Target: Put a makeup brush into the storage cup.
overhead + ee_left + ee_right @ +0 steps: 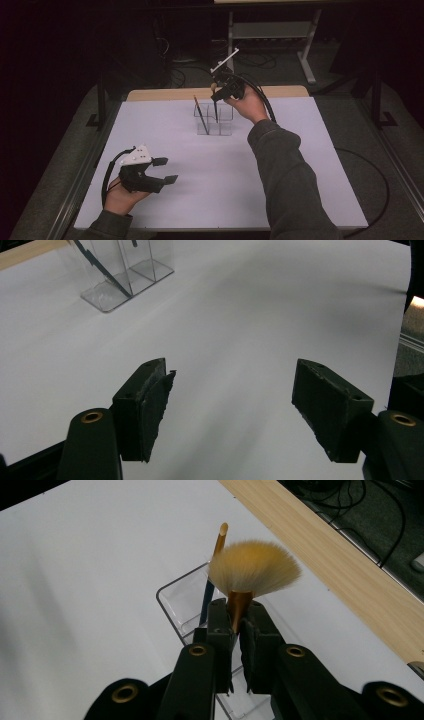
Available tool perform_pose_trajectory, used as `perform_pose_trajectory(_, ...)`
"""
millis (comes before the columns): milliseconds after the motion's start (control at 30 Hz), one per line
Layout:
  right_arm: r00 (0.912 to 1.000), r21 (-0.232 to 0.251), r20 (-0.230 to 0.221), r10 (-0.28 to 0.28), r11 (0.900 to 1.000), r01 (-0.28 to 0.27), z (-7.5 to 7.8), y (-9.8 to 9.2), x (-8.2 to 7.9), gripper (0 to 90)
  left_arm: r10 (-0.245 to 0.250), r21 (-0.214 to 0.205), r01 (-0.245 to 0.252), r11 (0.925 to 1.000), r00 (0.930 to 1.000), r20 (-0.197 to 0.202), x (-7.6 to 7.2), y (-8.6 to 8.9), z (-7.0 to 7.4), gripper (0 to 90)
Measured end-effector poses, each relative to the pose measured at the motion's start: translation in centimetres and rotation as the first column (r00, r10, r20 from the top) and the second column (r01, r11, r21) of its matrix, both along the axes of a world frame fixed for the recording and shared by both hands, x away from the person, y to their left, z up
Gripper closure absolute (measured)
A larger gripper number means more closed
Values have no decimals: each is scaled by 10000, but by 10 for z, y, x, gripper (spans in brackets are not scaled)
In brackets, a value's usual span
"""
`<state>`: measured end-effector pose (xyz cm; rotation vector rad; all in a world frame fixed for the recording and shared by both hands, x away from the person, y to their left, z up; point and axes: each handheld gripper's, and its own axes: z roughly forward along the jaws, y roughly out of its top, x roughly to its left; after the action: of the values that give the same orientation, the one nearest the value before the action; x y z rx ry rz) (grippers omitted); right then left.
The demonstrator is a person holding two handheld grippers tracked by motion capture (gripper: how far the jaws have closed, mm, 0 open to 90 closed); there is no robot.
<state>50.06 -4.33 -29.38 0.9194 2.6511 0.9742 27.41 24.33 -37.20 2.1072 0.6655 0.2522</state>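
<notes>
One slim dark brush (201, 114) already stands in the clear acrylic organiser (214, 120); my right gripper (239, 630) pinches the fan-bristled gold-ferruled brush (252, 569) above it, not yet lowered in. Left gripper (232, 405) jaws are spread, empty.

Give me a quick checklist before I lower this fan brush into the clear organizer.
1. Right gripper shut on the brush: ok, the fingers clamp its gold ferrule.
2. Brush above the organizer: ok, the gripper hangs over its far side.
3. Target compartment free: cannot tell; another brush already leans in one compartment, and the one under the gripper is partly hidden.
4. Organizer upright on the table: ok.
5. Left gripper out of the way: ok, open and near the table's front left, apart from the organizer.
6. Handle end aimed into a compartment: cannot tell; the handle's far end is hidden.
</notes>
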Motion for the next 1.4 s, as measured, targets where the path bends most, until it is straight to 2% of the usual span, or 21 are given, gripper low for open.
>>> perform_pose_trajectory(200,10000,16,-64,-61,10000,61,-4,-1,-1,829,-19,-31,19,10000,9999,128,1,1,0,301)
perform_pose_trajectory(400,9997,23,-208,-150,9999,150,-11,-4,0,829,13,-55,-13,10000,10000,5,0,0,0,300)
perform_pose_trajectory(733,9991,111,-412,-98,9999,103,-15,-4,1,819,-9,-53,9,10000,10000,43,0,0,0,298)
perform_pose_trajectory(933,9986,11,-457,-260,9997,261,-18,-2,1,698,5,-8,-5,10000,10000,37,0,1,0,296)
perform_pose_trajectory(1100,9981,131,-553,-273,9995,281,-18,-3,-1,676,46,-56,-46,10000,10000,-22,0,-1,-1,293)
perform_pose_trajectory(1167,9988,163,-418,-253,9995,260,-17,-4,-3,673,33,-44,-33,10000,10000,-5,0,-1,-1,293)
perform_pose_trajectory(1333,9990,307,-397,-227,9992,239,-19,-9,-5,666,9,10,-9,10000,10000,0,1,-1,-1,292)
perform_pose_trajectory(1400,9982,432,-528,-297,9986,320,-20,-10,-6,663,20,4,-20,10000,10000,-18,1,-1,-1,291)
